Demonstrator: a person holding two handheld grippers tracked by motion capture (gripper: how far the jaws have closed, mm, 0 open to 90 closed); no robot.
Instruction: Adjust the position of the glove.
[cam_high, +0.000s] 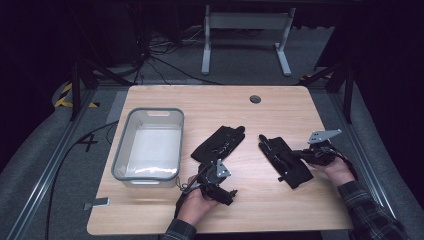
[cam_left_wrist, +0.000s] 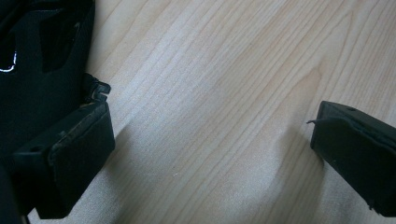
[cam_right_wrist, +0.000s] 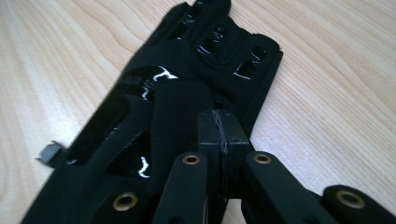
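Black glove (cam_right_wrist: 196, 88) under closed right gripper (cam_right_wrist: 223, 128), no legible lettering

The table (cam_high: 210, 105) was brightly lit amid dark surroundings; glare streaked the glove (cam_right_wrist: 187, 84), and close views were soft.

black gloves (cam_high: 219, 143) (cam_high: 286, 161) w/ glossy patches, light woodgrain table (cam_high: 280, 110), pale grey tub (cam_high: 149, 145) left of frame, dark plaid sleeve (cam_high: 367, 212), black grippers (cam_high: 214, 186) (cam_high: 300, 156)
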